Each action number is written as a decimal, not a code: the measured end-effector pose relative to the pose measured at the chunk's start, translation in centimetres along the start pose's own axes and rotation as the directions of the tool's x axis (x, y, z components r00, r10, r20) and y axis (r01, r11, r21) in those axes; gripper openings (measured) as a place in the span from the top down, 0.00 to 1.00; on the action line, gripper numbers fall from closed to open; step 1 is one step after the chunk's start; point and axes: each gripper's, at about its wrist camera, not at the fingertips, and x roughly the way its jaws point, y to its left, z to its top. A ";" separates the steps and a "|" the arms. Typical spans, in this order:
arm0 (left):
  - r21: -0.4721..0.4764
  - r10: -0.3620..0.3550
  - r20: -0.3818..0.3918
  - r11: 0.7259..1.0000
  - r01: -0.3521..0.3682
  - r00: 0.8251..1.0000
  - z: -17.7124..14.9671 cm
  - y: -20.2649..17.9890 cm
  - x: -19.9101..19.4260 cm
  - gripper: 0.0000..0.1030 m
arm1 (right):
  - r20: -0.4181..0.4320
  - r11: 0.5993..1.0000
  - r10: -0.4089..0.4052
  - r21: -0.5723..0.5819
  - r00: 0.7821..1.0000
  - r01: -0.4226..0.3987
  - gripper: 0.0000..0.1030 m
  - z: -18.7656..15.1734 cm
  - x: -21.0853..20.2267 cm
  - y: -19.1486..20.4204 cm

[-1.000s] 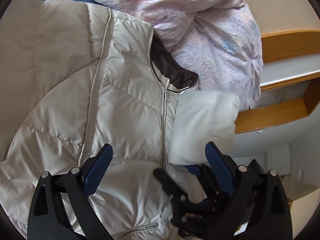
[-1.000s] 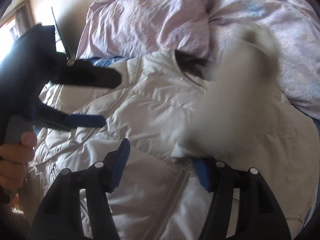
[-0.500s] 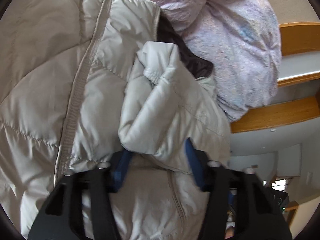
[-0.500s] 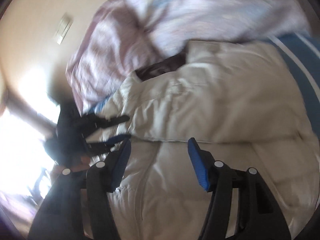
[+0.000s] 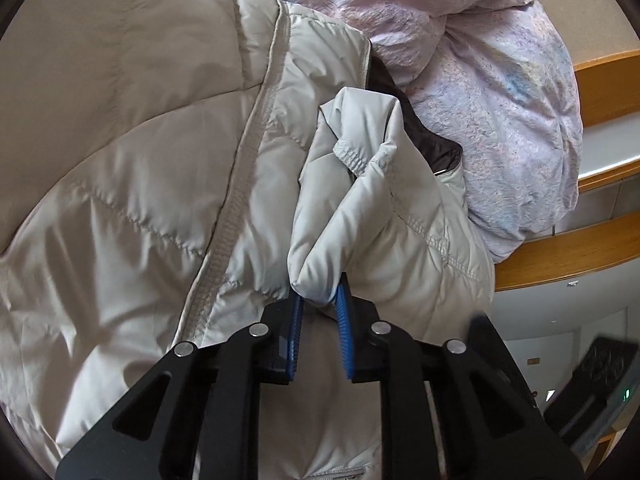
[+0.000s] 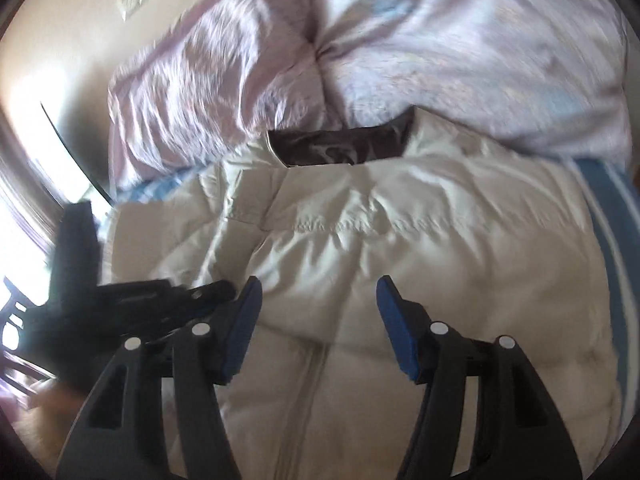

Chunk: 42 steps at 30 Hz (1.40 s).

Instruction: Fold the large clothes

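Observation:
A cream puffer jacket (image 5: 132, 184) with a dark brown collar lining (image 5: 424, 136) lies front up on the bed. Its sleeve (image 5: 360, 208), cuff (image 5: 352, 156) toward the collar, lies folded across the chest. My left gripper (image 5: 318, 292) is shut on a fold of that sleeve. In the right wrist view the jacket (image 6: 400, 240) fills the middle, with the collar (image 6: 340, 148) at the far end. My right gripper (image 6: 318, 300) is open and empty just above the jacket's front, over the zip (image 6: 308, 392). The left gripper also shows at the left of the right wrist view (image 6: 160, 292).
A crumpled lilac duvet (image 5: 480, 64) is heaped beyond the collar; it also shows in the right wrist view (image 6: 360, 48). A blue striped sheet (image 6: 608, 208) shows at the jacket's right. A wooden bed frame (image 5: 568, 248) runs along the right.
My left gripper has moved onto the sleeve laid across the chest and closed on it. My right gripper has let the sleeve go and swung back over the jacket's front, open.

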 end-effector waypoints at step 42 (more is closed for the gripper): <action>-0.457 0.304 0.594 0.889 0.002 0.745 0.6 20.8 -29.8 0.95 | 0.085 0.999 -0.032 0.020 0.996 0.031 0.41 -2.5 -8.5 -3.4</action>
